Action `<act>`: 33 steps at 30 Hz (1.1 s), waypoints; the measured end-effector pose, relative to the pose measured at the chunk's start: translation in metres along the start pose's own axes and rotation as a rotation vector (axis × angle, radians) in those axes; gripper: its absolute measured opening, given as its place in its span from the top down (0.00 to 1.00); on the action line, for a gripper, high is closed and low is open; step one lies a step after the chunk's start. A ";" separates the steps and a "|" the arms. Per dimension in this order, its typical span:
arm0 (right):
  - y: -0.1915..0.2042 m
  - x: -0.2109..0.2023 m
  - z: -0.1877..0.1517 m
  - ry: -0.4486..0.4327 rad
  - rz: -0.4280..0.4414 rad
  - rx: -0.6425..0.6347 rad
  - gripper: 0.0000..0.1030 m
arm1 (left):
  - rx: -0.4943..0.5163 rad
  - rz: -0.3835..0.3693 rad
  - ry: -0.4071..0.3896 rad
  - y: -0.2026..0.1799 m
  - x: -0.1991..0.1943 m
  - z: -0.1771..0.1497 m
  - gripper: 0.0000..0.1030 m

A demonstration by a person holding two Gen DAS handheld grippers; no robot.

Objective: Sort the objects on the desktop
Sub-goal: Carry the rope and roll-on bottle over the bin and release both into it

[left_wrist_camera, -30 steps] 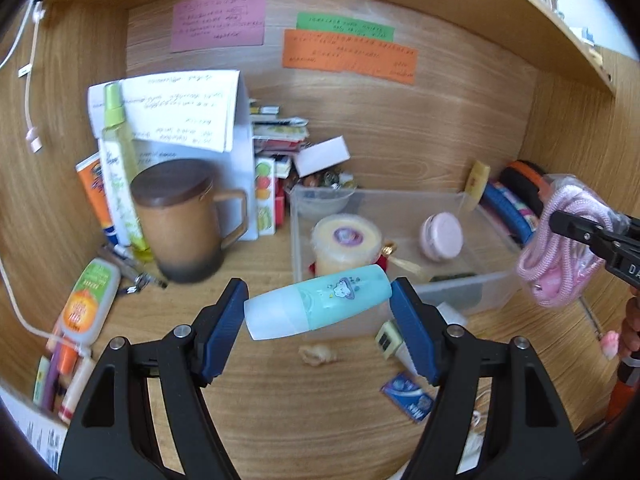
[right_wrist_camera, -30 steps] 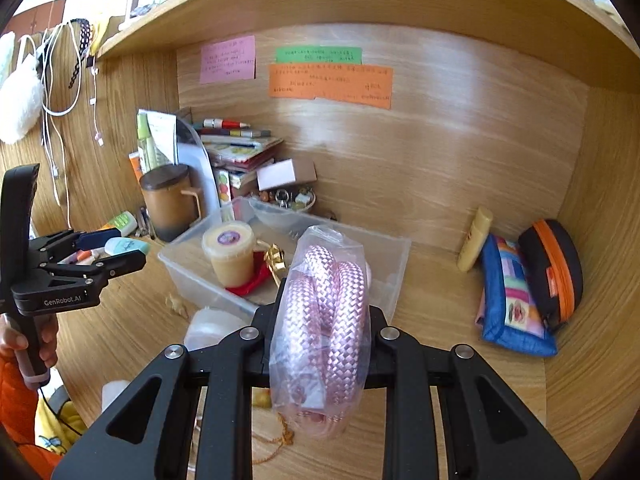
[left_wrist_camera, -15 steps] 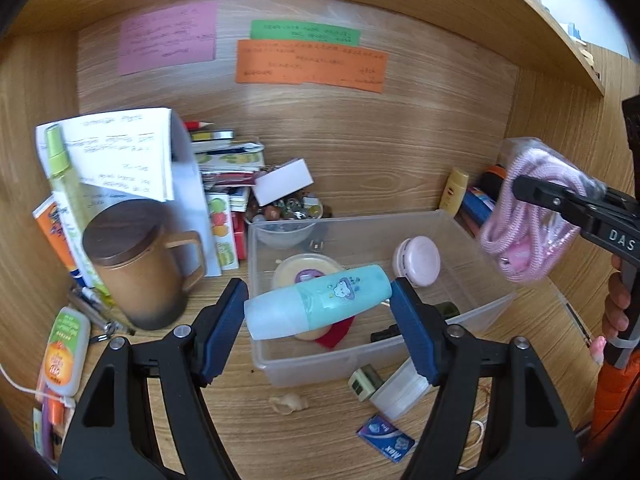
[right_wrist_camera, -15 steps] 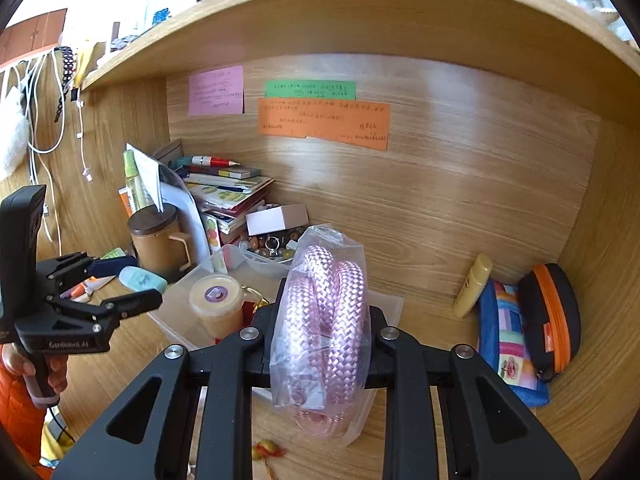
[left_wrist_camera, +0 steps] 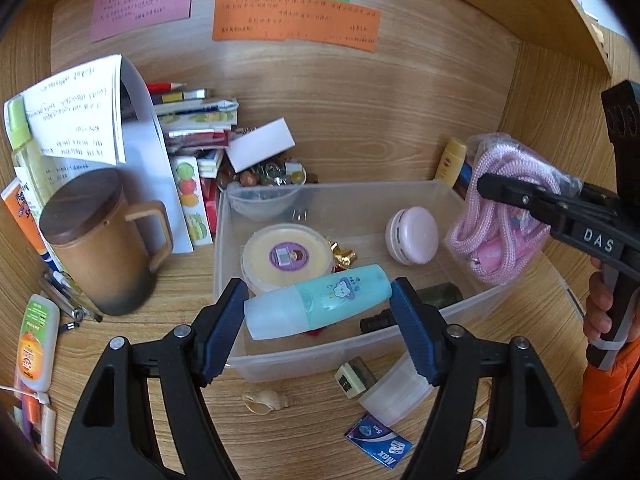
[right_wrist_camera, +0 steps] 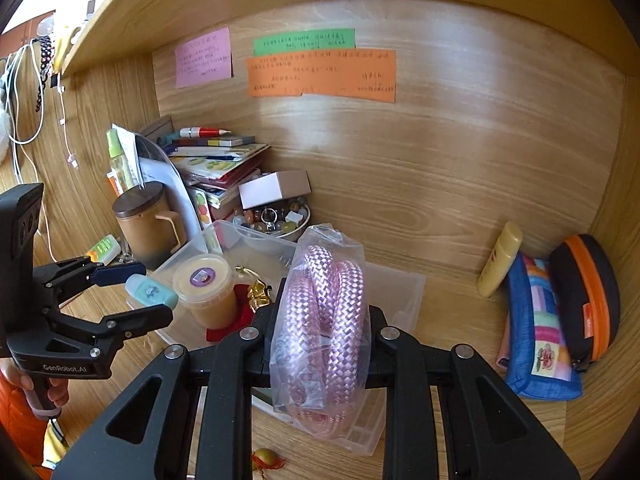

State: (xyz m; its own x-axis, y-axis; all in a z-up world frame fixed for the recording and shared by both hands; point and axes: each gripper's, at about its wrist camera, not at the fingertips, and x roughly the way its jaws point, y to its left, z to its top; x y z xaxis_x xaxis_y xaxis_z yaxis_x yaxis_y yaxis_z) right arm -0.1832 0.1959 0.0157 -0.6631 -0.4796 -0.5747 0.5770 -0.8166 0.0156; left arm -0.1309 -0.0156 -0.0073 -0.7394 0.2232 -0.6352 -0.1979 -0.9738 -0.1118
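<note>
Left fingers (left_wrist_camera: 318,312): clamped the teal plastic bottle (left_wrist_camera: 318,307) endwise, long axis crosswise, above the clear plastic bin (left_wrist_camera: 420,190).
Right fingers (right_wrist_camera: 320,338): pinched the bagged pink rope (right_wrist_camera: 324,320).

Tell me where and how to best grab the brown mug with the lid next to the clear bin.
Grip the brown mug across its body below the dark lid, coming from the front. It stands upright, its handle points toward the clear bin, and papers crowd behind it.
</note>
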 end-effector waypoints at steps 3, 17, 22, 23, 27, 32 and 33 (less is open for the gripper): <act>0.000 0.003 0.000 0.004 0.005 0.000 0.79 | 0.005 -0.002 0.016 -0.001 0.004 -0.004 0.30; -0.002 0.034 -0.015 0.096 0.002 0.015 0.79 | 0.011 -0.011 0.061 0.001 0.017 -0.009 0.29; -0.002 0.041 -0.021 0.126 -0.008 0.004 0.79 | -0.007 -0.021 0.073 0.004 0.020 -0.009 0.29; -0.002 0.042 -0.022 0.131 -0.009 -0.001 0.79 | -0.006 -0.019 0.075 0.004 0.019 -0.008 0.29; -0.001 0.046 -0.023 0.155 0.003 -0.002 0.78 | 0.001 -0.008 0.072 0.005 0.021 -0.008 0.27; 0.000 0.045 -0.022 0.154 0.002 -0.003 0.69 | 0.004 0.008 0.070 0.005 0.022 -0.009 0.23; 0.002 0.043 -0.022 0.150 -0.003 -0.007 0.63 | 0.004 0.009 0.071 0.005 0.022 -0.009 0.23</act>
State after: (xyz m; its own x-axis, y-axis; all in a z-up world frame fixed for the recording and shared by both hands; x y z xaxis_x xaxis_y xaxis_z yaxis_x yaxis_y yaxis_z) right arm -0.2007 0.1809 -0.0272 -0.5865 -0.4232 -0.6906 0.5789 -0.8154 0.0081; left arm -0.1427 -0.0161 -0.0286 -0.6939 0.2110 -0.6885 -0.1946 -0.9755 -0.1029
